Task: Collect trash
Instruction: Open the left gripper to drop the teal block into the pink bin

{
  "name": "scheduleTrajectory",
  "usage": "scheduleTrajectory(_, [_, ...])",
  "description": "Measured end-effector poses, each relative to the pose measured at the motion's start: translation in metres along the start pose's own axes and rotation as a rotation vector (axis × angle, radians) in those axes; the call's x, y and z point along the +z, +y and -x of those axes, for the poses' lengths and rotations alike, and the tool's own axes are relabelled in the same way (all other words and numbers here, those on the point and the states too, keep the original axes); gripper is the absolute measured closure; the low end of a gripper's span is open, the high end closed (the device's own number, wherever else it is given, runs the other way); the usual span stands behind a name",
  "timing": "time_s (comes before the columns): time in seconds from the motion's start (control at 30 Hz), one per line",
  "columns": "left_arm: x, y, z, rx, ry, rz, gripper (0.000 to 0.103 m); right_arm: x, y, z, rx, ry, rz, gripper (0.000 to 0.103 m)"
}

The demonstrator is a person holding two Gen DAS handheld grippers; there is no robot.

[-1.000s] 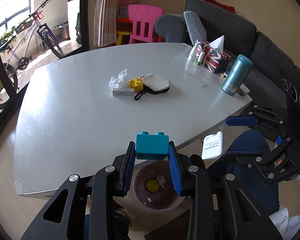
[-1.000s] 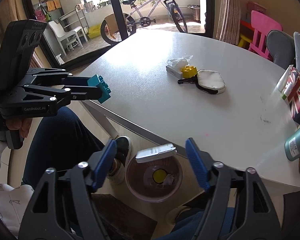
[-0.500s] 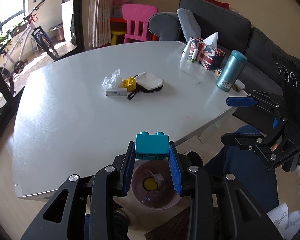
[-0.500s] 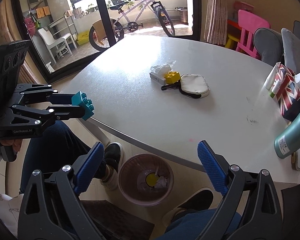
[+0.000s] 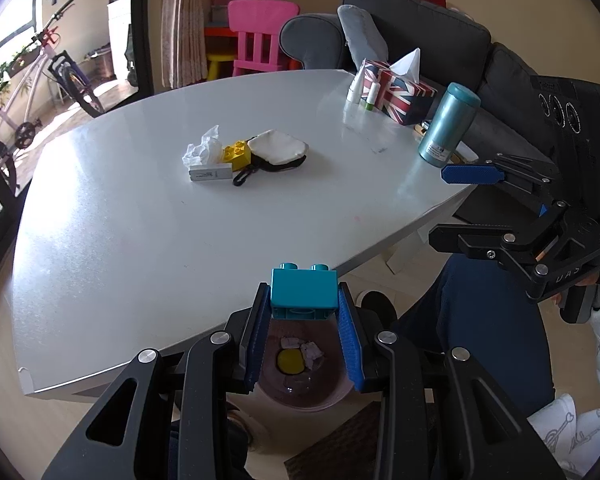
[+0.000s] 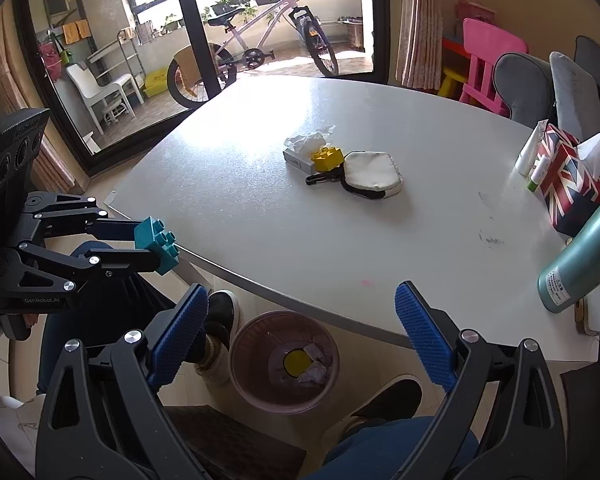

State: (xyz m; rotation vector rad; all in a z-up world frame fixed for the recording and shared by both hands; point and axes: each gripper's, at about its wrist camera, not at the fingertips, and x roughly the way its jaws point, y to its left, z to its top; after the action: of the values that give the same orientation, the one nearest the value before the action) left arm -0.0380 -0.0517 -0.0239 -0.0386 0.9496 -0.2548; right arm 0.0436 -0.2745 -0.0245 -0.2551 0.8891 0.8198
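Observation:
My left gripper (image 5: 304,300) is shut on a teal toy block (image 5: 303,290), held off the table's near edge, above the pinkish trash bin (image 5: 332,396) on the floor. From the right wrist view the same teal block (image 6: 158,244) shows at the left, in the left gripper (image 6: 156,246). My right gripper (image 6: 302,292) stands wide open with nothing between its fingers, above the trash bin (image 6: 240,364), which holds a yellow disc and crumpled paper. On the table lie a crumpled tissue (image 5: 202,148), a small white box (image 5: 211,172), a yellow block (image 5: 238,152) and a white pouch (image 5: 278,148).
A Union Jack tissue box (image 5: 404,96), small tubes and a teal bottle (image 5: 446,124) stand at the white table's (image 5: 140,240) right edge. A person's legs and shoes flank the bin. A sofa, a pink chair and a bicycle stand beyond the table.
The right gripper's jaws spread wider and a small white box that lay between them is gone from them. The right gripper drew back slightly. The left gripper kept its hold on the teal block.

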Motion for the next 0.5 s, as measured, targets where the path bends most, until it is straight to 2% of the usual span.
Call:
scheduleTrajectory(0.43, [-0.0022,-0.0081,-0.0011,-0.030,0.011,-0.021,0.070,-0.0006,-0.0061,0.0043,-0.017,-0.011,-0.026,0.010])
scheduleTrajectory(0.5, [-0.0012,-0.0094,-0.0010,-0.030,0.008,-0.027,0.065,-0.0001,-0.0065,0.0045,-0.020,-0.013,-0.028,0.010])
